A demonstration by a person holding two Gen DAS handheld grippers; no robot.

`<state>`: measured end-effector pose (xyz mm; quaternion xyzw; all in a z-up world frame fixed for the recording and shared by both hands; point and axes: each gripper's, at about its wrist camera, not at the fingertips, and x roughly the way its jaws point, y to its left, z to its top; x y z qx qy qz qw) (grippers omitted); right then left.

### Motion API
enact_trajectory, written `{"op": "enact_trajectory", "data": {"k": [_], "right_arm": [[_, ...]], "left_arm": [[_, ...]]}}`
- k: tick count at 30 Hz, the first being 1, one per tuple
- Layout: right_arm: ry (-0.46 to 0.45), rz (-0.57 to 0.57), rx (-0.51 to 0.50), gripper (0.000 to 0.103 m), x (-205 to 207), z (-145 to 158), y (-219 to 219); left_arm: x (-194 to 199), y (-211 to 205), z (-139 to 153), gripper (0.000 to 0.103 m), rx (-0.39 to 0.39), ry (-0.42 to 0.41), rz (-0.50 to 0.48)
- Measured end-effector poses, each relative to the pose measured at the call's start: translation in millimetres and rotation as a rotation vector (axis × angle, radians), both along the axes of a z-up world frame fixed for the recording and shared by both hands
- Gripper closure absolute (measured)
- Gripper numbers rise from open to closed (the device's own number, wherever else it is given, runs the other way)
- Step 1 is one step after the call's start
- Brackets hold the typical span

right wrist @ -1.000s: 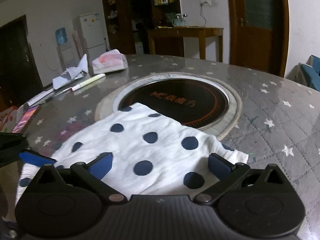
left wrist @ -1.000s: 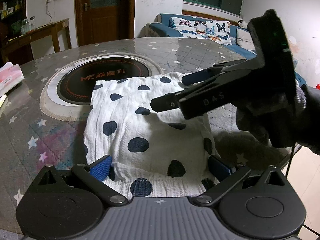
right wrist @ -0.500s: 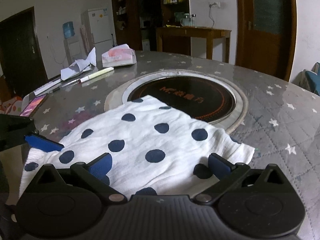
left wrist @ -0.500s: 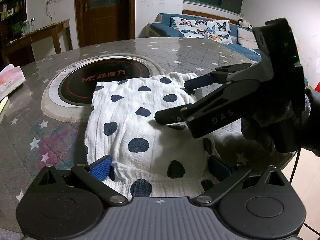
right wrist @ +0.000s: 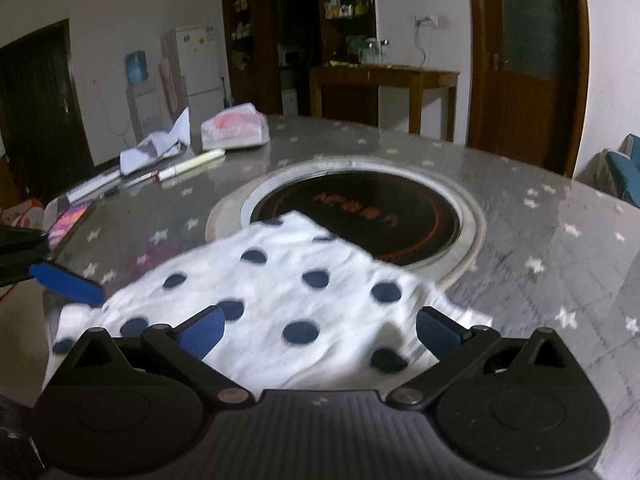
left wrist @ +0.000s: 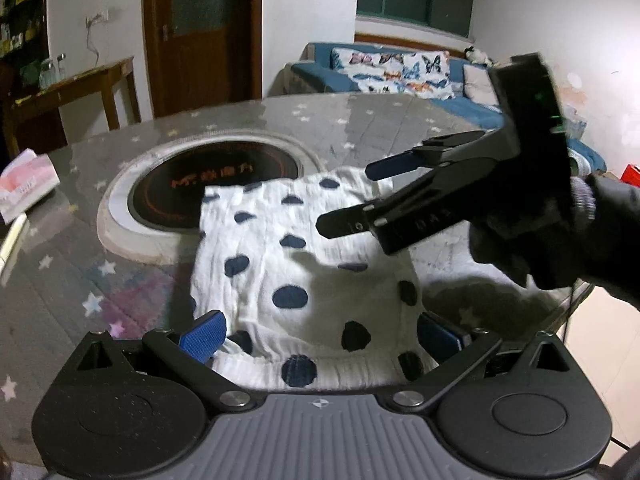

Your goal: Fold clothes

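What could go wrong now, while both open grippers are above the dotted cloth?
The dotted cloth overhangs the table edge near the left gripper, so a pull might drag it off. One corner lies on the round cooktop; the right gripper may scrape its surface.

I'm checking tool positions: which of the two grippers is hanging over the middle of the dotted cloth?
The right gripper, jaws open above the polka-dot cloth; the left gripper, also open, sits at the cloth's near hem.
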<state>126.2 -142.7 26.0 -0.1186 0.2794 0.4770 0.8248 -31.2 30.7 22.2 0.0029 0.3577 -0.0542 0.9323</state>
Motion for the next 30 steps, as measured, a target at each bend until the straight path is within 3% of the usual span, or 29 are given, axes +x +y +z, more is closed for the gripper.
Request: {"op": "enact_trajectory", "data": {"k": [7,11,19,24,30], "right_arm": [[0.06,-0.052,0.011,0.0,25.4,-10.7,4.3],[0.066,-0.058,-0.017,0.001,27.1,-19.8,2.7],[0.04,-0.033,-0.003,0.004,22.0,-5.1,10.6],[0.039,-0.018,-0.069,0.007,22.9,-17.5,24.2],[0.007,-0.022,-0.051,0.007,23.3,-6.3,16.7]], "left_arm": [[-7.9,11.2,19.3,0.0,-0.023,-0.087,0.001],[-0.6,18.0,12.7,0.001,-0.061,-0.068,0.014],[2.7,19.5,-3.5,0.009,-0.097,-0.019,-0.003],[0.9,14.1,-15.5,0.009,-0.077,0.015,-0.013],[-13.6,17.1,-4.8,0.009,-0.069,-0.019,-0.04]]}}
